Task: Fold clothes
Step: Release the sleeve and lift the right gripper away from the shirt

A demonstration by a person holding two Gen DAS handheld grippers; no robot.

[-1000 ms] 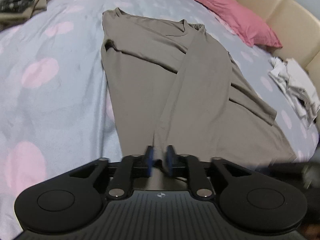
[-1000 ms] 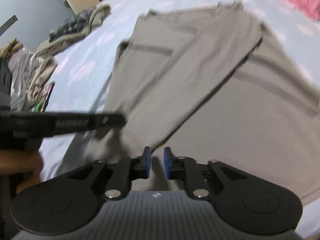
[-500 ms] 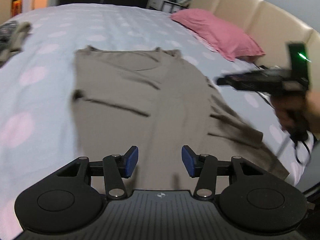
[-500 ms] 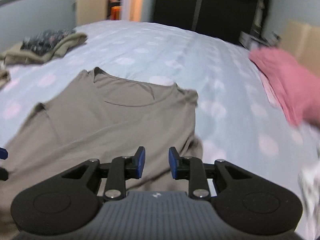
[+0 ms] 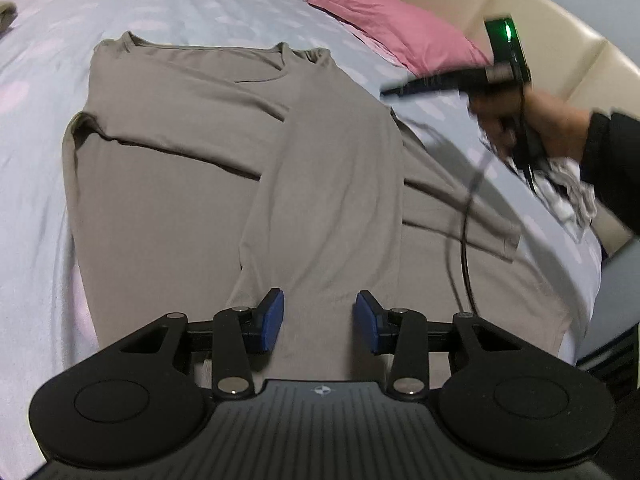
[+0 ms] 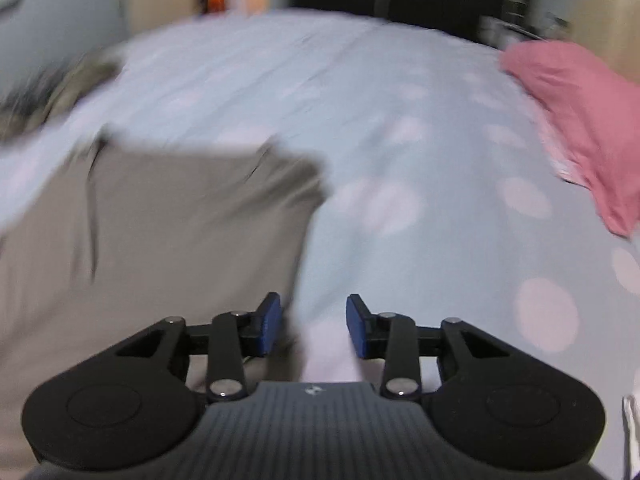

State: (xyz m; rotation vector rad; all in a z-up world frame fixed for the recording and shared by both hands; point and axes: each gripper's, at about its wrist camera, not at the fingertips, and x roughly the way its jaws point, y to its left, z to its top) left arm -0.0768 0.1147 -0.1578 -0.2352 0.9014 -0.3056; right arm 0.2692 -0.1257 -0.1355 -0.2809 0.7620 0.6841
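Across the bed (image 5: pixel 36 208) at frame centre, taupe shirt (image 5: pixel 168 200) lies flat; left gripper (image 5: pixel 319 318) and right gripper (image 6: pixel 313 326) both released, jaws lately closing and opening respectively, nothing between them.

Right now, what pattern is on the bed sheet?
Pale blue bed sheet with soft pink dots, clearest in the right wrist view.

The left wrist view looks forward and down along its own fingers, low over the near hem of the taupe shirt (image 5: pixel 168 184), facing up the bed (image 5: pixel 36 200) toward the pink pillow (image 5: pixel 396 36) and headboard (image 5: pixel 560 40); the right wrist view, blurred, sits further right, angled down over bare sheet beside the shirt's edge; both views share the shirt, the spotted sheet and the pillow.
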